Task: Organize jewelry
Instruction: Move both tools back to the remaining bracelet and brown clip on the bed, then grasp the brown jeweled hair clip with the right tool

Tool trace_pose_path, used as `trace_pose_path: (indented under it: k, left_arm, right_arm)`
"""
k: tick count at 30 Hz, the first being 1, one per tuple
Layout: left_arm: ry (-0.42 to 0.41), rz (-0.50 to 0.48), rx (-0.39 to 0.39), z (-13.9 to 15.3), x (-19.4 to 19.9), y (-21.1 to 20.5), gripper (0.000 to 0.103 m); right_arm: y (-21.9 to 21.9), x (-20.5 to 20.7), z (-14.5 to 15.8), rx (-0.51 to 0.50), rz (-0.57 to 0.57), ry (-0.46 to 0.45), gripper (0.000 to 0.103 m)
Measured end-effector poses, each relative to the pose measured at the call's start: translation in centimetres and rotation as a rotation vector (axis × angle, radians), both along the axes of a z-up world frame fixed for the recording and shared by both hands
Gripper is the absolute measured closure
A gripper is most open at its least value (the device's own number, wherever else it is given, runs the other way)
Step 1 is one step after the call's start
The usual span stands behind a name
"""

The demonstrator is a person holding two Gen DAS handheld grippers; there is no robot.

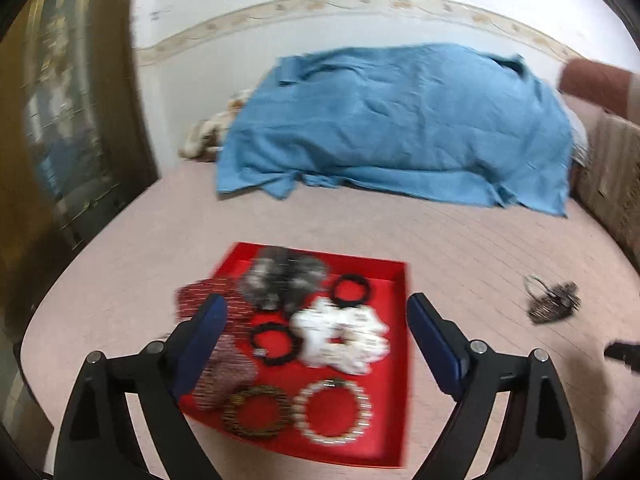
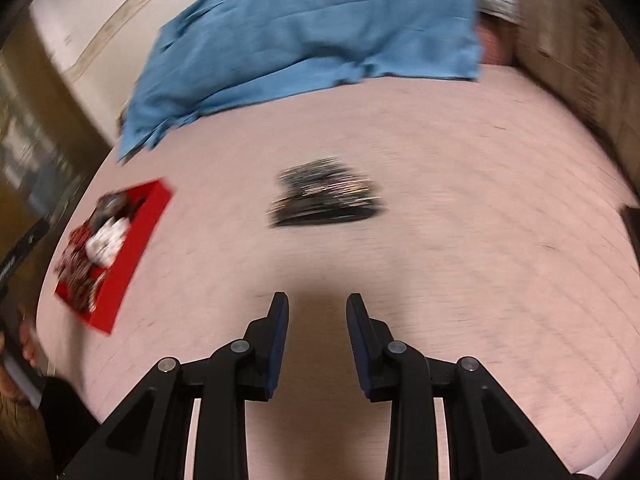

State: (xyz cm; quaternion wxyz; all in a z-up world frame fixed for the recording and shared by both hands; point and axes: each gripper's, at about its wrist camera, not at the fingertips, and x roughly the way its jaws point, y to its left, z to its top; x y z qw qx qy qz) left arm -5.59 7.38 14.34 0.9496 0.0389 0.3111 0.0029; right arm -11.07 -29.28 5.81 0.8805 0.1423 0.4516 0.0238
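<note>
1. Nearest the lens: left gripper [image 1: 316,304] spread wide above the red tray [image 1: 394,364], nothing between the blue pads; lower frame of both fingers cut off by the bottom edge.
2. Right gripper [image 2: 317,304] parted by a narrow gap, empty, over bare pink bedspread [image 2: 460,260]; finger bases likewise cut off.
3. Hard to make out: heavy motion blur in the right wrist view; dark pile of jewelry [image 2: 326,198] smeared into streaks there, individual pieces unreadable. Same pile small and tangled at the right of the left wrist view, well apart from the tray.
4. Tray contents: white scrunchie [image 1: 340,336], two black bands [image 1: 351,289], a brown beaded bracelet [image 1: 253,411], a pale beaded bracelet [image 1: 332,410], a blurred grey-and-black puff at the back, reddish patterned pieces spilling over the left rim, partly hidden behind the left finger.
5. Blue cloth [image 1: 400,128] heaped on the far part of the bed, covering whatever lies beneath.
6. No legible writing or labels anywhere.
</note>
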Motion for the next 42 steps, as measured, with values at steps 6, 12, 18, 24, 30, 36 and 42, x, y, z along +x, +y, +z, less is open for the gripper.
trace_pose_path:
  k: [6,12,18,24,30,36,42]
  left_arm:
    - [0.125,-0.188,-0.057,-1.3,1.7,-6.7,0.013]
    - [0.211,-0.28,-0.132,-3.3,4.4,-11.8,0.013]
    - [0.301,-0.289,-0.172,-6.0,7.2,-14.7,0.013]
    - [0.322,-0.242,-0.146,-7.4,8.9,-14.9,0.013]
    - [0.323,-0.237,-0.126,-7.4,9.7,-14.2,0.013]
    - [0.349,-0.248,-0.135,-8.0,10.8,-15.1,0.013]
    - [0.376,-0.284,-0.144,-8.2,11.9,-17.2,0.013]
  right_arm:
    - [-4.0,0.9,-0.2,0.062,-0.075,-0.04,0.068]
    - [-5.5,4.6,-0.8,0.124,-0.041,-0.044,0.067]
    - [-5.3,7.4,-0.9,0.183,0.003,-0.081,0.067]
    - [-3.3,12.7,-1.0,0.165,0.049,-0.074,0.067]
    - [-0.8,10.5,-1.7,0.215,0.244,-0.006,0.067]
    - [-2.7,5.0,-1.7,0.253,0.285,-0.029,0.067]
    - [-6.4,5.1,-2.4,0.291,0.132,-0.065,0.067]
